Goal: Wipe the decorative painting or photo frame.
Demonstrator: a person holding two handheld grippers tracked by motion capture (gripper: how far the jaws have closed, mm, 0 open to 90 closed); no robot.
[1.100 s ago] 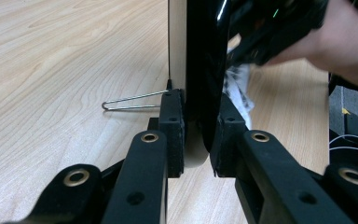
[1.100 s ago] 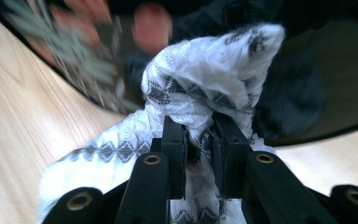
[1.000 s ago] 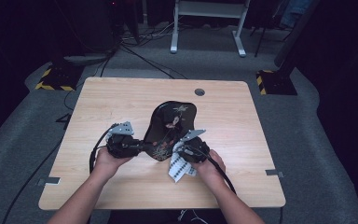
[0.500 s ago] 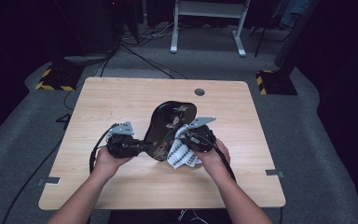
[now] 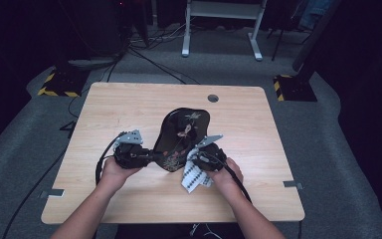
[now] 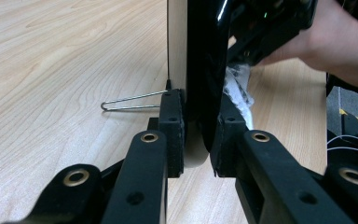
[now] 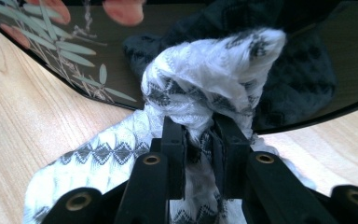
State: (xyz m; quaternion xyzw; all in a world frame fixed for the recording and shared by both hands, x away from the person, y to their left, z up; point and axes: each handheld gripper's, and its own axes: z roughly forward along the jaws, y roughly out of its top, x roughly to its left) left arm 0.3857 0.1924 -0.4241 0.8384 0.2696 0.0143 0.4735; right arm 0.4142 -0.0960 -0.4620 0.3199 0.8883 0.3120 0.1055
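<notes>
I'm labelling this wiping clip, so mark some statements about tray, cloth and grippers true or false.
1. The left gripper clamps the tray by its edge. True.
2. The right gripper is open and holds nothing. False: it is shut on the cloth.
3. The cloth is plain red. False: it is white with a dark diamond pattern.
4. The tray is glossy black with a leaf design. True.
5. The tray lies flat on the table. False: it is tilted up on edge.
</notes>
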